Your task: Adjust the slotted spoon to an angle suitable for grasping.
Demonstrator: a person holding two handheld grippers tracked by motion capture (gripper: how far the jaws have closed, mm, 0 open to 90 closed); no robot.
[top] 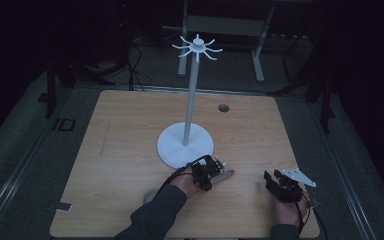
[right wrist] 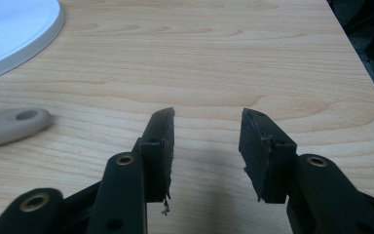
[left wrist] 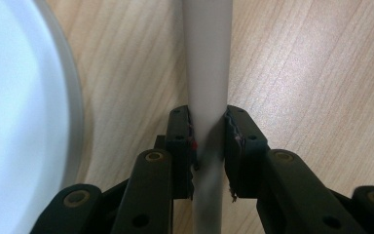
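The high view is dim, and the left hand (top: 187, 184) hides most of the grey handle (top: 224, 175) on the table (top: 120, 150), just near of the white stand (top: 185, 145). The left gripper view gives what it can't: the left gripper (left wrist: 208, 141) is clamped tight on that handle (left wrist: 208, 73), stand base (left wrist: 19, 92) at its left. What the handle belongs to, I can't tell. Well right, the right gripper (top: 276, 177) sits low, jaws apart and empty (right wrist: 207, 146), handle tip (right wrist: 14, 124) at far left.
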